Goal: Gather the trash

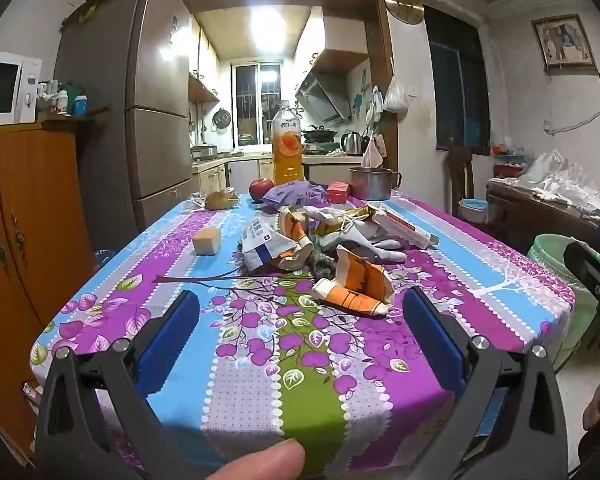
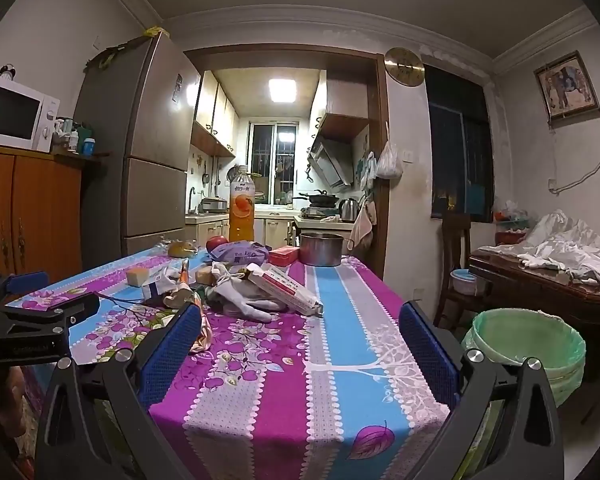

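At the bench's [image 1: 500, 276] middle, crumpled wrappers [image 1: 356, 284] heaped nearest the front edge; light, soft, crackly, best pinched at a raised fold; left claw [image 1: 300, 316] and right claw [image 2: 300, 328] both agape, empty; lined bin [image 2: 528, 344] off the right edge.

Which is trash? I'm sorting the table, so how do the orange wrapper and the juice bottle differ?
The orange wrapper lies flat and crumpled near the table's front; the juice bottle stands upright at the far end. The wrapper looks torn open and empty; the bottle is capped and nearly full. Both show orange packaging.
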The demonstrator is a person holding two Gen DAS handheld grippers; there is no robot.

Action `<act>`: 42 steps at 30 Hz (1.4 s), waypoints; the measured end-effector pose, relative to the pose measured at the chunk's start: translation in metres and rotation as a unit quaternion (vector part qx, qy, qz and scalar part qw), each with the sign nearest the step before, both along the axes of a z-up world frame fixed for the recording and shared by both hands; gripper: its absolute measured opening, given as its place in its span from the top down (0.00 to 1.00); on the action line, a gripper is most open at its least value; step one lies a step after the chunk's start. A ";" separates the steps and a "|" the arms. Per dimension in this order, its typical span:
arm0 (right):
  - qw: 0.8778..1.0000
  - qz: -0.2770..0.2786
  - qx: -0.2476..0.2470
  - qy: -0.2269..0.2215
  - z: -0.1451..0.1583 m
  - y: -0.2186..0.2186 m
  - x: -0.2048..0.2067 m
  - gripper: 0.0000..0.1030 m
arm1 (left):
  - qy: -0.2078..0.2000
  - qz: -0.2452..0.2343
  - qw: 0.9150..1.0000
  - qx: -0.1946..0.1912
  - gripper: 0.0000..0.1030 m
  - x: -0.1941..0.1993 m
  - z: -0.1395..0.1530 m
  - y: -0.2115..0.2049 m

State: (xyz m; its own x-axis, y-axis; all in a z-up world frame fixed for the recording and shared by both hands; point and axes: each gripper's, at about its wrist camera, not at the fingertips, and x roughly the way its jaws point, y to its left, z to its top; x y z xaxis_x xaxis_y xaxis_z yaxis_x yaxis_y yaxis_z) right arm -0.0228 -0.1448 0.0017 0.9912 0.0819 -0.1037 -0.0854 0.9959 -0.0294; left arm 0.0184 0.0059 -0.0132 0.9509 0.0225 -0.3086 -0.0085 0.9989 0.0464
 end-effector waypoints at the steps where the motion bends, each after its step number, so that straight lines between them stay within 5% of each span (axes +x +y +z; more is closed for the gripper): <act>1: 1.000 0.000 0.000 0.000 0.000 0.000 0.000 0.04 | 0.001 0.000 1.000 0.000 0.05 0.001 -0.001 0.000; 42: 1.000 0.021 -0.012 0.015 -0.004 0.013 0.024 0.04 | 0.017 0.012 1.000 -0.002 0.05 0.017 -0.002 0.014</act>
